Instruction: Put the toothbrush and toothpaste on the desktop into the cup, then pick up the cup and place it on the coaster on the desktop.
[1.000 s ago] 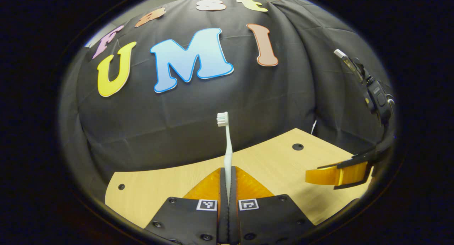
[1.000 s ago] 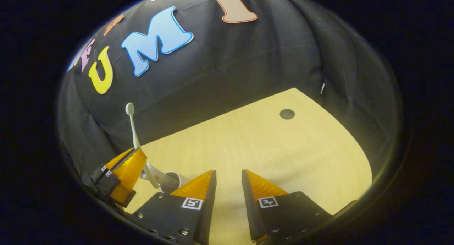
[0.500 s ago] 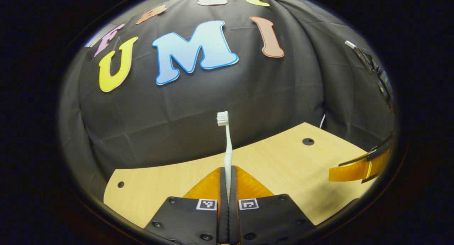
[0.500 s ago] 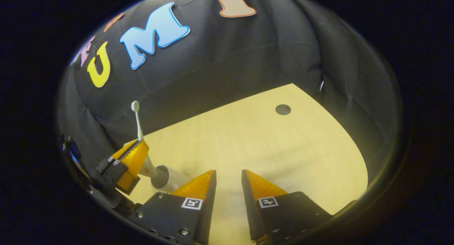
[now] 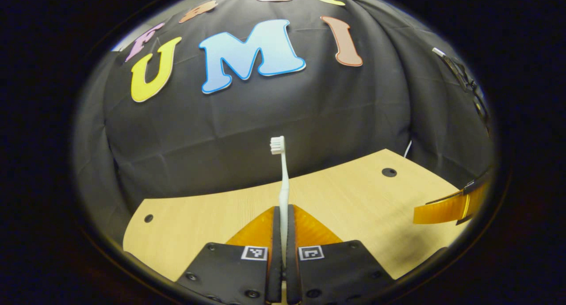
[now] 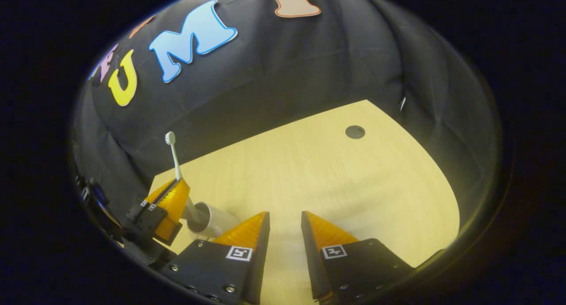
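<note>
In the left gripper view our left gripper (image 5: pixel 283 216) clamps the slim white plastic toothbrush (image 5: pixel 283 181) upright at centre frame, bristles topmost; the pale wood-grain desktop (image 5: pixel 353 203) lies below; in the right gripper view our right gripper (image 6: pixel 285 219) stands parted and empty; the white cylindrical cup (image 6: pixel 212 219) sits lower left, the toothbrush's lower end at its mouth.

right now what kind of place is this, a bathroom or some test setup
Most likely a recording booth, not a bathroom: a black cloth wall hangs behind a bare wooden desktop, and the left gripper holds a toothbrush upright over it.
</note>
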Available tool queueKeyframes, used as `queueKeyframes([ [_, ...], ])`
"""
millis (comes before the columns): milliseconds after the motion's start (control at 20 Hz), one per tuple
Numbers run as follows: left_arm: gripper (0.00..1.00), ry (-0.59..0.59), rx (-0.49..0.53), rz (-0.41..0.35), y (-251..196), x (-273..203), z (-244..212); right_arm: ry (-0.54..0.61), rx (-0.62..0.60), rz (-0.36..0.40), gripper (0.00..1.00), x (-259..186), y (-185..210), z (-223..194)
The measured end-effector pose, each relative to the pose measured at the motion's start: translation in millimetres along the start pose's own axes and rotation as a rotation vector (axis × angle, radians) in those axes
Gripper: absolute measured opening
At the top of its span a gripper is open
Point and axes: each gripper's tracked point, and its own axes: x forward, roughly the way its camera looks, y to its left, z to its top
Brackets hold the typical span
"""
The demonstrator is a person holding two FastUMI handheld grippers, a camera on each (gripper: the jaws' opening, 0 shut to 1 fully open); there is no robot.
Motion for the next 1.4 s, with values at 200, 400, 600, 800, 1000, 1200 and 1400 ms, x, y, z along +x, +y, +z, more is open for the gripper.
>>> queueKeyframes([
  [200,0.14,0.008,-0.015,-0.002,0,-4,-2,0.0,-0.006,0.004,0.42,-1,1,1],
  [400,0.16,0.006,-0.045,-0.004,3,-10,-4,0.005,-0.015,0.013,0.42,-3,4,-3],
  [600,0.23,0.008,-0.05,0.009,4,-16,-3,0.004,-0.023,0.024,0.42,-5,9,-4],
  [800,0.23,0.01,-0.053,0.013,6,-22,-4,-0.003,-0.024,0.032,0.42,-9,13,-3],
  [1000,0.23,0.0,-0.064,0.019,10,-32,1,0.001,-0.036,0.046,0.42,-12,19,-6],
  [1200,0.23,-0.027,-0.065,0.042,23,-53,13,0.006,-0.074,0.067,0.48,-16,29,-9],
  [1400,0.22,-0.053,-0.047,0.064,38,-76,24,0.019,-0.097,0.098,0.48,-17,41,-14],
])
